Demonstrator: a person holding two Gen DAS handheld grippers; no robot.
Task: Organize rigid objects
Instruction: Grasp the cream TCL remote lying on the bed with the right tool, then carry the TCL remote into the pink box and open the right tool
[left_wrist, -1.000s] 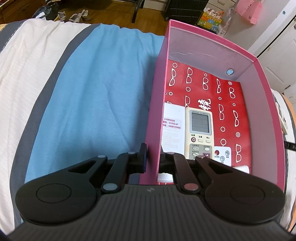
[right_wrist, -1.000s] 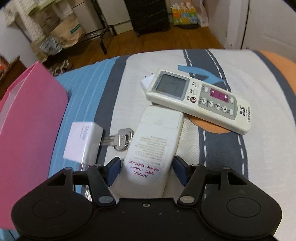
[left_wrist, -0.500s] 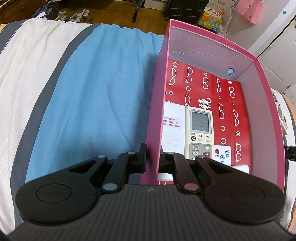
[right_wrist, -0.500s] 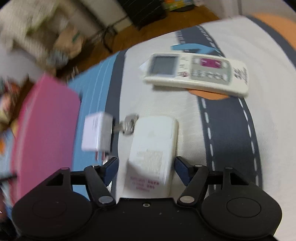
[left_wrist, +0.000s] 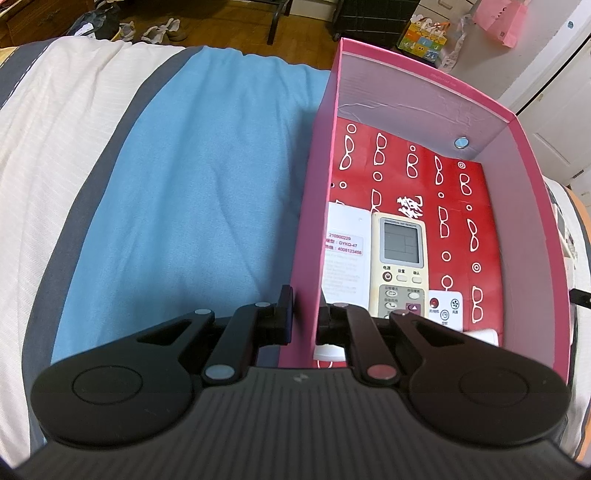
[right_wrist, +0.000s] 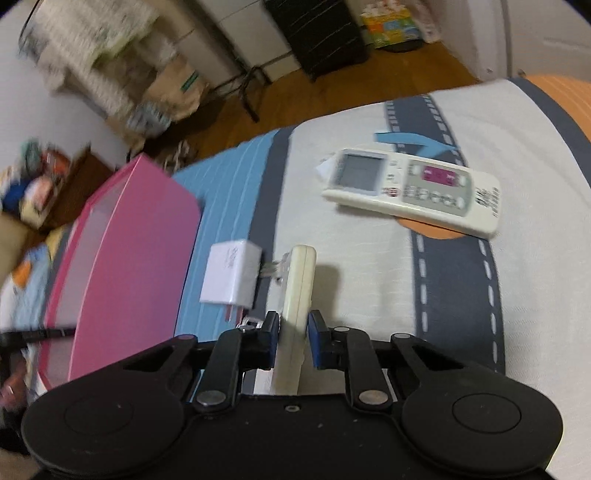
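Between right gripper (right_wrist: 292, 341) pads: white remote (right_wrist: 296, 295) clamped on edge, pointing away.

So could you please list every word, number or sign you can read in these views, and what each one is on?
"210900229", "GYKQ-47", "4008123456": label of the white remote lying in the pink box.
"UNIVERSAL A/C REMOTE", faint: above the screen of the cream remote in the box.
One large white Chinese character: red lining; I cannot make it out.
Button captions, and print on the remote on the bed: too blurred.
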